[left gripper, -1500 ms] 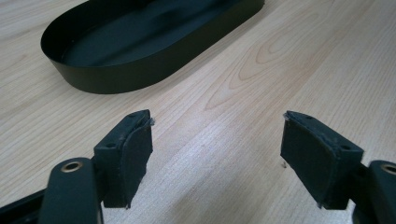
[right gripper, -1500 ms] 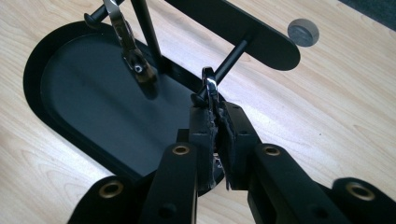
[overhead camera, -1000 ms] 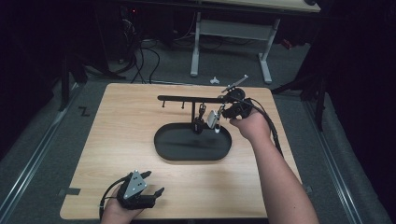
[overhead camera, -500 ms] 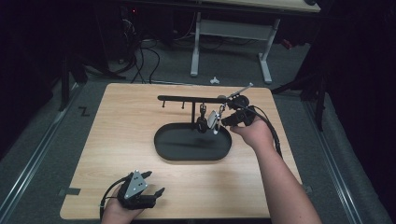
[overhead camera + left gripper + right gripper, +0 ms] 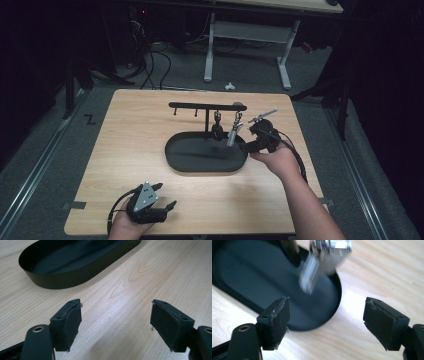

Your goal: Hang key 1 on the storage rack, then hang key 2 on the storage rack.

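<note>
The right hand-held gripper (image 5: 243, 145) is held just beside the black tray's (image 5: 175, 162) right end, jaws just spread, empty; the silver keychain (image 5: 234, 132) hangs from the rack (image 5: 205, 106) above the tray. The left hand-held gripper (image 5: 167, 196) rests spread near the tabletop's (image 5: 130, 130) front edge.

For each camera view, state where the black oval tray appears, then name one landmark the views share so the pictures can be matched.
High view: the black oval tray lies mid-table, under the hanging rack.
Left gripper view: the tray fills the upper left, beyond the open jaws.
Right gripper view: the tray covers the upper left and centre, its rounded end between the jaws.
Shared landmark: the light wooden tabletop around the tray.
</note>
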`<state>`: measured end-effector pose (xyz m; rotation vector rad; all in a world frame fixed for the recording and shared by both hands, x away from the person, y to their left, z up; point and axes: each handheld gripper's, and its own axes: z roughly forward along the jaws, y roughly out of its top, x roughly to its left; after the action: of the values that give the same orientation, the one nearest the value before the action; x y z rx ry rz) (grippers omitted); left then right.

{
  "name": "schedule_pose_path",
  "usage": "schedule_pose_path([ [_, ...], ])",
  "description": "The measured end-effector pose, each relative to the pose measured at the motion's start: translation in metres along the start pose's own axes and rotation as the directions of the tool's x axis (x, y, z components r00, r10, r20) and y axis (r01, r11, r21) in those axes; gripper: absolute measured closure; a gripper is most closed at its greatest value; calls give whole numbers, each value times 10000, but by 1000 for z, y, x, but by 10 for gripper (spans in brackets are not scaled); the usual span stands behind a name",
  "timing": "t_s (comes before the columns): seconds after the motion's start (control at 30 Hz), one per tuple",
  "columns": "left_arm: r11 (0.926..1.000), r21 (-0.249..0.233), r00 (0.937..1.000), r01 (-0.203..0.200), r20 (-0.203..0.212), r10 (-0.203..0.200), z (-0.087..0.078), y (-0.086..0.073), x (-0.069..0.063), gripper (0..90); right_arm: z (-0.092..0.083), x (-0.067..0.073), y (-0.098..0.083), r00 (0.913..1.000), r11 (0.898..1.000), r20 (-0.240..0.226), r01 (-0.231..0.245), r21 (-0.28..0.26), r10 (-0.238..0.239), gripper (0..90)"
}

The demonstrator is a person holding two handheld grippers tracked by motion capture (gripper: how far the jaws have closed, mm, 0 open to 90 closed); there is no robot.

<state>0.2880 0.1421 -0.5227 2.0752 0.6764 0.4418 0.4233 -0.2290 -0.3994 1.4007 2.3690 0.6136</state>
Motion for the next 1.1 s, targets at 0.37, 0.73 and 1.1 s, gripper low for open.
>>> schedule_pose_path([
  [0.37, 9999, 118, 10000, -88, -4, 88, 4, 0, -1, 255, 13, -3, -51, 9997, 9995, -184, -139, -289, 134, 214],
  [0.73, 9995, 271, 9998, -182, -30, 183, 6, 1, -4, 255, 13, -3, -96, 9997, 9909, -245, -52, -1346, 19, 193],
  [1.1, 9998, 42, 9997, 185, -178, -184, 1, -2, 2, 254, 18, -14, -153, 9978, 9700, -373, -628, -2349, 556, 158],
])
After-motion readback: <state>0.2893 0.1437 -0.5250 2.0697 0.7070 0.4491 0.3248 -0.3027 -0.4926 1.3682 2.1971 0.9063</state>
